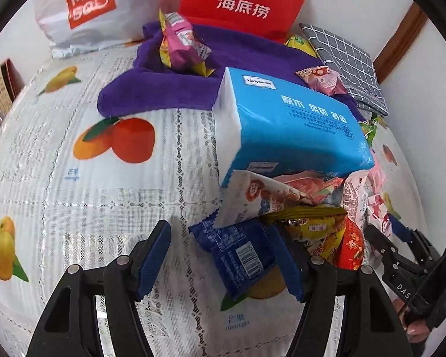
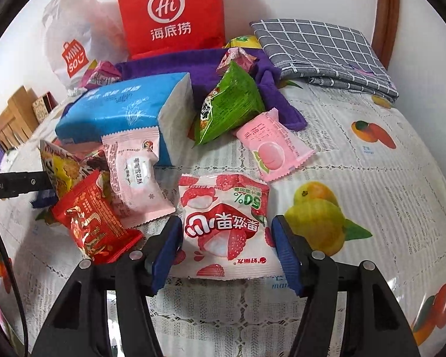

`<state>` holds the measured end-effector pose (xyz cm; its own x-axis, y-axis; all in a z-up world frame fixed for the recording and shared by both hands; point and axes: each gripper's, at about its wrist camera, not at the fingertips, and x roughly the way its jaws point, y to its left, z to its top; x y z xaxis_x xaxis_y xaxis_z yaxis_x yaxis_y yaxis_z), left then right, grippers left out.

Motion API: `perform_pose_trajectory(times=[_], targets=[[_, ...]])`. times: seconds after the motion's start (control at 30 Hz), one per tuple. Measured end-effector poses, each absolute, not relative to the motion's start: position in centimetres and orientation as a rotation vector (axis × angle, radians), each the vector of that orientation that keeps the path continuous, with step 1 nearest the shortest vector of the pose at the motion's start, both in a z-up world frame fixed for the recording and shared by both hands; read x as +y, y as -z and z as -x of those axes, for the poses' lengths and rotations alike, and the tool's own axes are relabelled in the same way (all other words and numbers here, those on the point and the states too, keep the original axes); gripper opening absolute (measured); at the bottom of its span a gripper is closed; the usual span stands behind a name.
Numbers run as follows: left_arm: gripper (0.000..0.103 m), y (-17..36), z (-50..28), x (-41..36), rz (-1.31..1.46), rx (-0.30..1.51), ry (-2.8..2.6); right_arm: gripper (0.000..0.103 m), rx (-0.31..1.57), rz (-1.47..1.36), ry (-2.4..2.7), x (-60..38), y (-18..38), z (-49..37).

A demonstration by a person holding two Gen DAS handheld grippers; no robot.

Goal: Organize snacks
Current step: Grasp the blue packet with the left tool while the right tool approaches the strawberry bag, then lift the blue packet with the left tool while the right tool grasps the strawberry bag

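Right tongs (image 2: 227,253) spread around lychee packet (image 2: 226,226); left tongs (image 1: 223,255) spread by blue packet (image 1: 238,253); both light, crinkly, slippery: pinch mid-body

My left gripper (image 1: 223,258) hung with jaws parted, angled steeply down; my right gripper (image 2: 227,250) likewise, jaws apart

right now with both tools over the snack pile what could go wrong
1. The blue rectangular tissue pack rests tilted on loose packets; pulling any out may tip it.
2. The left tool straddles the dark blue foil packet, tucked under a white wrapper that could drag along.
3. The right tool flanks the white lychee pouch, which looks slippery.
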<state>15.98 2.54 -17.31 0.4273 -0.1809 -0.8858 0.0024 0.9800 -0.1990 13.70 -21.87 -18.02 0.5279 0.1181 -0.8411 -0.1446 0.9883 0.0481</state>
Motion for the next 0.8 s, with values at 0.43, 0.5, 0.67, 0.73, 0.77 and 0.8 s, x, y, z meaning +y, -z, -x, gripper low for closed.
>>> perform_pose_trajectory(times=[0.43,0.5,0.67,0.73,0.77,0.8], targets=[[0.066,17.4,-14.2,3.4,0.101,1.070,0.130,0.068,1.006,0.045,-0.169,-21.6,18.1,-13.7],[0.066,17.5,-14.2,3.2,0.083,1.052,0.125,0.068,1.006,0.045,-0.169,-21.6,18.1,-13.7],[0.042,17.3,-13.6,3.4,0.058,1.016,0.134,0.068,1.006,0.047,-0.168,-21.6,18.1,-13.6],[0.038,17.3,-13.4,4.1,0.075,1.011,0.148,0.068,1.006,0.044,-0.170,-21.6,18.1,-13.7],[0.038,17.4,-13.4,4.2,0.078,1.008,0.154,0.068,1.006,0.045,-0.169,-21.6,18.1,-13.6],[0.039,17.4,-13.4,4.3,0.079,1.003,0.157,0.068,1.006,0.045,-0.169,-21.6,18.2,-13.6]])
